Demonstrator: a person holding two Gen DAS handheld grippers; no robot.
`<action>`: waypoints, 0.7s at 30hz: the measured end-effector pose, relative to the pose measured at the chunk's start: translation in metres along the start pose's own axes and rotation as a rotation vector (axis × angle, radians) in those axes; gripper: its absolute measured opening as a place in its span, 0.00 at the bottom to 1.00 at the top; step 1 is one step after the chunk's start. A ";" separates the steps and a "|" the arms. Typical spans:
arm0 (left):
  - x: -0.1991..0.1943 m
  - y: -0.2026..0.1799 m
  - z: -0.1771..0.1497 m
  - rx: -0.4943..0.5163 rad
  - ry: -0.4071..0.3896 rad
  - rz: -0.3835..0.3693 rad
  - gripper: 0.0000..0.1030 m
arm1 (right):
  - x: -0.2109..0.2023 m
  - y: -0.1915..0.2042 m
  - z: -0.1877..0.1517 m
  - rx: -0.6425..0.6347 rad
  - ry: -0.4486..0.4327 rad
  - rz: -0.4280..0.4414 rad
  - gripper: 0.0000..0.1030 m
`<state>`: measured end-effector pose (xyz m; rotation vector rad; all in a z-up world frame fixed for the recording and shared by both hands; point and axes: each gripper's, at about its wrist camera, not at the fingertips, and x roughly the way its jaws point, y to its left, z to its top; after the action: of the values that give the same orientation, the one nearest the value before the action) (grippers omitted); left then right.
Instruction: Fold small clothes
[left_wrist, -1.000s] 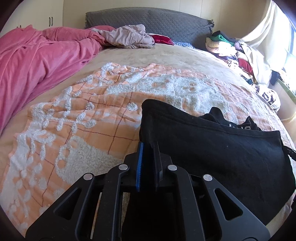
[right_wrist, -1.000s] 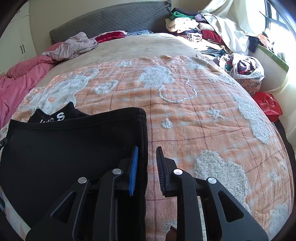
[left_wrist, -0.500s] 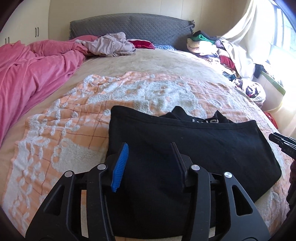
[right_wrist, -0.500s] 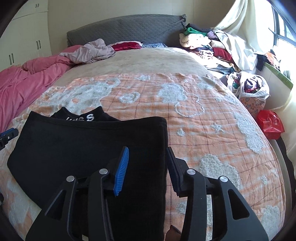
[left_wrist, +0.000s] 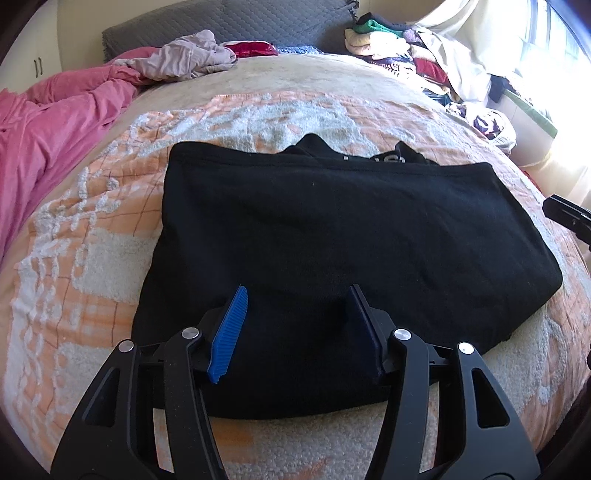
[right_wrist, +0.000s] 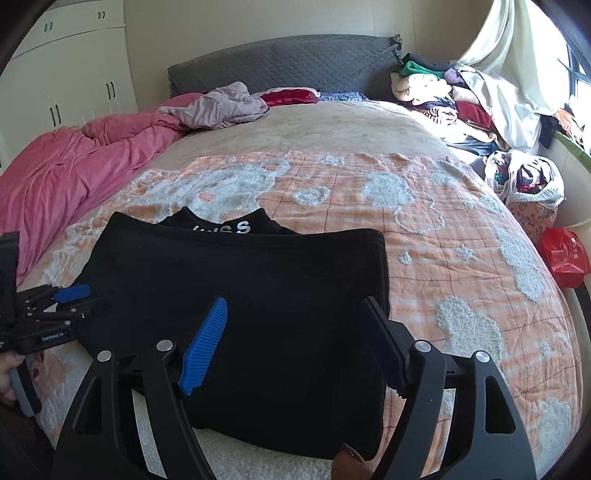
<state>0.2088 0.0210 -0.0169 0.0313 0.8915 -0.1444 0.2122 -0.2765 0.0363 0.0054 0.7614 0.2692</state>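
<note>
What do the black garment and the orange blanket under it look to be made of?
Black garment: probably a matte cotton-type knit, with stitched hems and no sheen. Orange blanket: seemingly a woven checked cloth with raised, fuzzy white tufted patterns, chenille-like.

Black garment (right_wrist: 236, 295) with white lettering, on orange-checked blanket (right_wrist: 443, 236) with white tufted shapes, beside pink duvet (right_wrist: 74, 173).
</note>
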 end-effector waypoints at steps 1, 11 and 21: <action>0.000 -0.001 -0.004 0.010 0.001 0.006 0.47 | 0.001 0.001 -0.002 0.004 0.009 0.005 0.71; -0.007 -0.002 -0.022 -0.002 0.011 -0.014 0.47 | 0.011 0.016 -0.023 -0.023 0.068 -0.015 0.71; -0.012 0.003 -0.030 -0.019 0.017 -0.046 0.47 | 0.024 -0.002 -0.049 0.039 0.156 -0.110 0.75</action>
<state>0.1786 0.0280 -0.0262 -0.0063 0.9113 -0.1790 0.1961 -0.2766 -0.0159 -0.0208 0.9188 0.1513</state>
